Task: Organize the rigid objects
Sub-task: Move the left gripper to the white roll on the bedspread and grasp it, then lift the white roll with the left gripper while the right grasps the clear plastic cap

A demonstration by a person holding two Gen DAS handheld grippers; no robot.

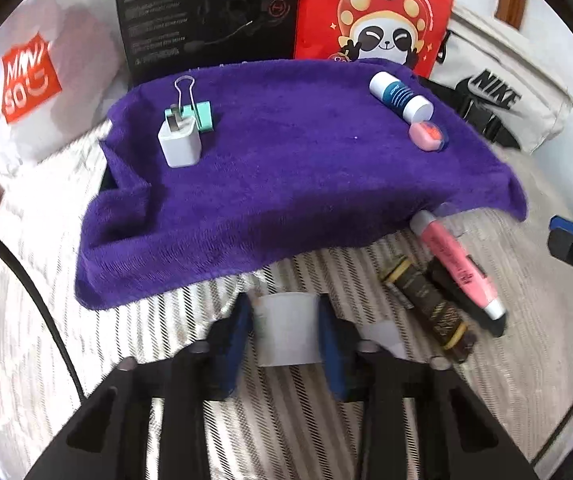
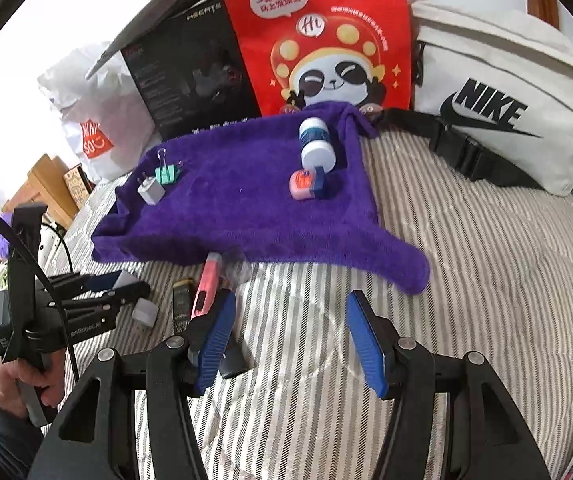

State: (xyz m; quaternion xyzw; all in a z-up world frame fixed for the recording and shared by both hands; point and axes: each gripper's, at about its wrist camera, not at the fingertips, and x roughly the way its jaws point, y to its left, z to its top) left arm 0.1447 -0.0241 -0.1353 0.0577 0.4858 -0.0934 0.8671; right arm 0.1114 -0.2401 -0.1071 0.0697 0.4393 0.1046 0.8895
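Observation:
A purple towel (image 1: 286,184) lies spread on the striped bed. On it stand a white charger plug (image 1: 178,140) and a teal binder clip (image 1: 196,110) at the left, and a white-and-blue bottle (image 1: 400,96) with a small pink case (image 1: 426,134) at the right. My left gripper (image 1: 284,328) is shut on a small white block (image 1: 286,330) just in front of the towel's near edge. Right of it lie a pink pen (image 1: 458,264) and a dark gold-patterned bar (image 1: 426,304). My right gripper (image 2: 290,320) hangs open over the bedding with nothing between its fingers.
Behind the towel lean a black box (image 2: 190,80), a red panda bag (image 2: 326,40) and a white Miniso bag (image 2: 94,120). A white Nike pouch (image 2: 498,92) lies at the back right. A second white block (image 2: 144,312) rests on the bed by the left gripper (image 2: 122,280).

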